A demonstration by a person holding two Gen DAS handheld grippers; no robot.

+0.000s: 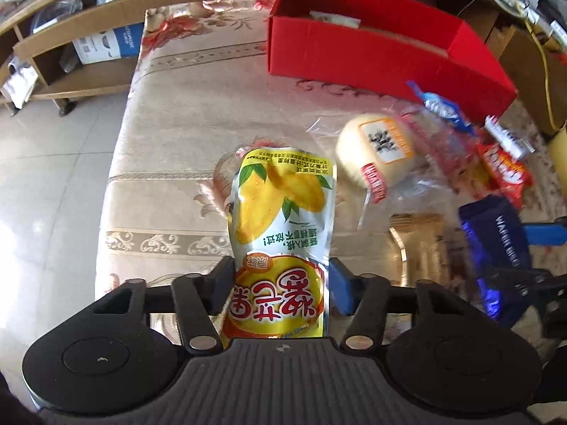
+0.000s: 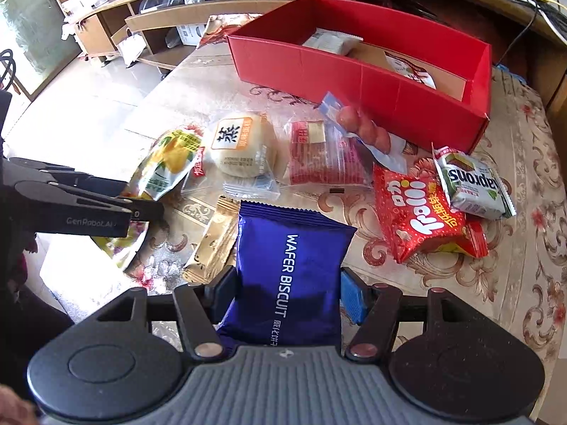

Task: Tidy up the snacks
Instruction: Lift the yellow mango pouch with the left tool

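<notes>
My left gripper (image 1: 281, 278) is shut on a yellow mango pouch (image 1: 283, 212) and holds it above the table. My right gripper (image 2: 288, 285) is shut on a blue wafer biscuit pack (image 2: 290, 276). The mango pouch also shows in the right wrist view (image 2: 166, 163), and the wafer pack in the left wrist view (image 1: 496, 244). An open red box (image 2: 354, 71) stands at the back with white packets (image 2: 329, 42) inside; it also shows in the left wrist view (image 1: 372, 46). On the cloth lie a round bun (image 2: 241, 145), a red Trolli bag (image 2: 418, 212) and a green wafer pack (image 2: 471, 184).
A gold sachet (image 2: 212, 244), a red-striped bread pack (image 2: 319, 159) and a sausage pack (image 2: 361, 127) lie between the grippers and the box. The floral tablecloth (image 1: 177, 177) ends at the left above a tiled floor (image 1: 53, 177). Wooden shelves (image 1: 71, 53) stand behind.
</notes>
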